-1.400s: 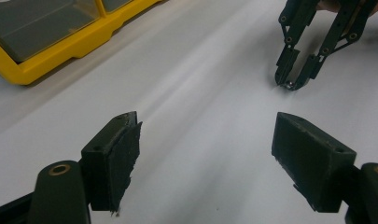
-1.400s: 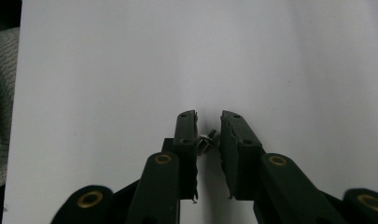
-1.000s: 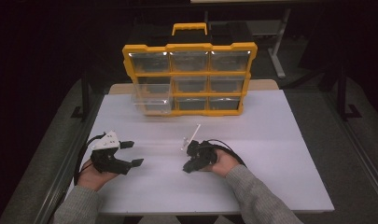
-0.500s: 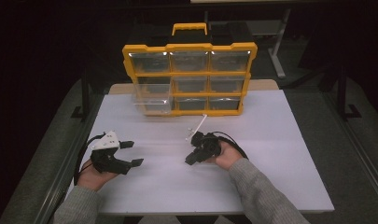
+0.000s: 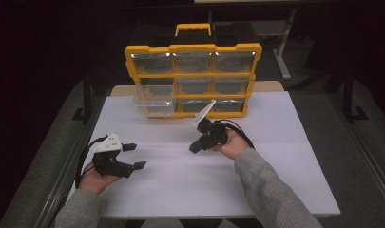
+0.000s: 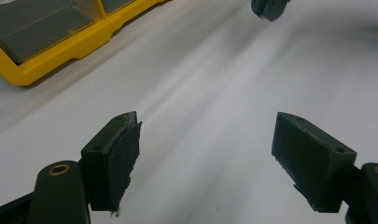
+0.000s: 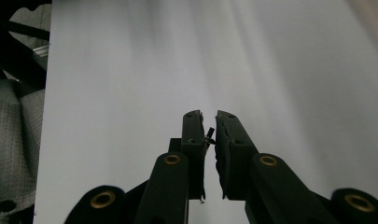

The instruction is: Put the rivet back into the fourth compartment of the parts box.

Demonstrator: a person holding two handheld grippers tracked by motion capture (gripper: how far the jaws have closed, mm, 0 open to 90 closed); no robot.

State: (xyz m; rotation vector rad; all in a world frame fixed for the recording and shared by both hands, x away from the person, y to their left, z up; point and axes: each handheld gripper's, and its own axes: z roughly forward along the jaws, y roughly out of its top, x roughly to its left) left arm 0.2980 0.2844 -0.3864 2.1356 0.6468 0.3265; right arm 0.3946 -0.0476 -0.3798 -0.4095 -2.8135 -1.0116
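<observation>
Tongs [image 5: 133, 156] before yellow organizer [image 5: 192, 76]

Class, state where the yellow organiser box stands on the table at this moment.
In the high view the yellow organiser box stands upright at the table's far edge, near the middle, beyond both grippers.

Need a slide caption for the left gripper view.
Left gripper open above the white table, yellow organizer box at upper left.
</observation>
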